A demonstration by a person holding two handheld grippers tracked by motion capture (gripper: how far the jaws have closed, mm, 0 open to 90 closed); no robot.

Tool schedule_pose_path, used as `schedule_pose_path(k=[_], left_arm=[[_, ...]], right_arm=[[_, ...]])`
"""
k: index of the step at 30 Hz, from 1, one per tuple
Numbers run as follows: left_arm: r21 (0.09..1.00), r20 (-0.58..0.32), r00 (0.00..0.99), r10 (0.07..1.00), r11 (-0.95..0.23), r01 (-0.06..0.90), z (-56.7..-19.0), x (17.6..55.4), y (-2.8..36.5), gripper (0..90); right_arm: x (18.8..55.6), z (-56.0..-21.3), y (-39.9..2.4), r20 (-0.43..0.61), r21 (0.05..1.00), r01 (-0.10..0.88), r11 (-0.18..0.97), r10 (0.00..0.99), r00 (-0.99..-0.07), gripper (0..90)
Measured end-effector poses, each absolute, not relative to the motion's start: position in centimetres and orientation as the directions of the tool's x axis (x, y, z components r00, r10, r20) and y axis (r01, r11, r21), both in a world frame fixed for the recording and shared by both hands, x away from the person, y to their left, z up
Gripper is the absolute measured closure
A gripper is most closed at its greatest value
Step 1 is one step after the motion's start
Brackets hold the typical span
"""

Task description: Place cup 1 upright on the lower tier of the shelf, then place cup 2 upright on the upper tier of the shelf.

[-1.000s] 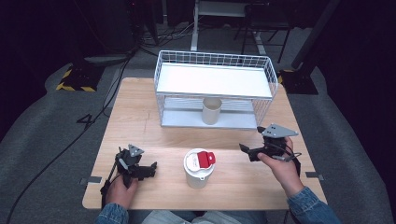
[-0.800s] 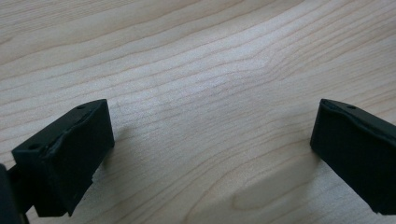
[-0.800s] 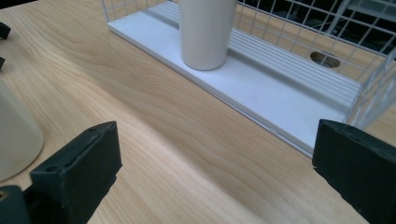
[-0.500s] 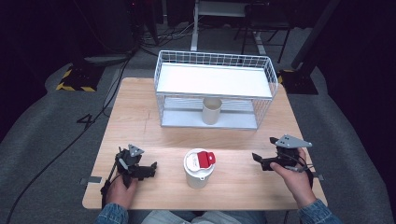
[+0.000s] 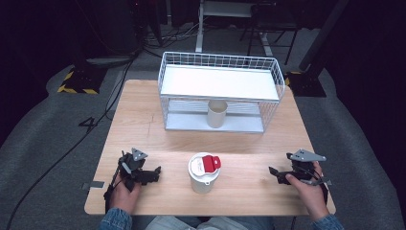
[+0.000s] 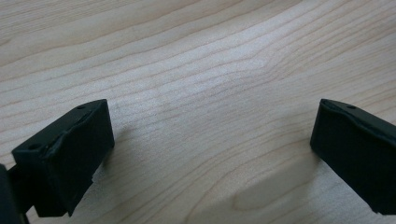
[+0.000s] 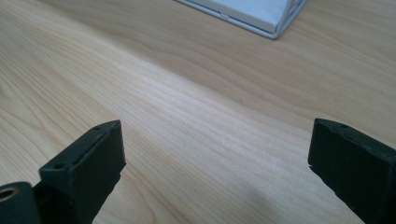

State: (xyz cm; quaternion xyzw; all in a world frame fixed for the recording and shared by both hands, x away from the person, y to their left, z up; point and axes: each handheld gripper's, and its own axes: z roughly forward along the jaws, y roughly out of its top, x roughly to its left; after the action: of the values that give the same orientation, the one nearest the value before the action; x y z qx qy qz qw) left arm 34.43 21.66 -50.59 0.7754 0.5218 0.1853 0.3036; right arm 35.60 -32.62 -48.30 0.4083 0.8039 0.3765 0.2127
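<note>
The white plastic cup with red lid (image 5: 204, 171) stands at six o'clock on the wooden table (image 5: 143, 124); both tongs, left (image 5: 152, 173) and right (image 5: 275, 173), rest released beside it; the right jaws have just been closing on nothing, probably before reaching.

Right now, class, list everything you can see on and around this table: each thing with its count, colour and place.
Table: one, light wood, centre.
Wire rack: one, white, far side of the table.
Beige cup: one, upright on the rack's lower shelf.
Lidded cup: one, white with a red tab, near edge between the grippers.
Floor cable: one, black, left of the table.
Left gripper: one, black, jaws open, near left.
Right gripper: one, black, jaws open and just closing a little, nothing between them, near right.
</note>
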Motion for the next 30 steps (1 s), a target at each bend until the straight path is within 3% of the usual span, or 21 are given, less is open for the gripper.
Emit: schedule_pose_path(k=[11, 16, 30], left_arm=[[0.665, -0.03, 0.387, 0.922, -0.271, 0.696, -50.6, 34.4, 21.7, 0.1], [0.665, -0.029, 0.374, 0.927, -0.261, 0.7, -50.6, 34.3, 21.5, 0.2], [0.654, -0.033, 0.443, 0.896, -0.316, 0.687, -50.5, 34.0, 22.1, 0.5]], right_arm=[[35.2, -50.1, -33.0, -0.055, 0.726, 0.532, 0.435, 0.809, -0.585, 5.1], [35.3, -50.6, -33.3, -0.002, 0.72, 0.567, 0.4, 0.818, -0.576, 4.4], [35.4, -50.6, -33.2, -0.002, 0.715, 0.566, 0.41, 0.81, -0.586, 1.7]])
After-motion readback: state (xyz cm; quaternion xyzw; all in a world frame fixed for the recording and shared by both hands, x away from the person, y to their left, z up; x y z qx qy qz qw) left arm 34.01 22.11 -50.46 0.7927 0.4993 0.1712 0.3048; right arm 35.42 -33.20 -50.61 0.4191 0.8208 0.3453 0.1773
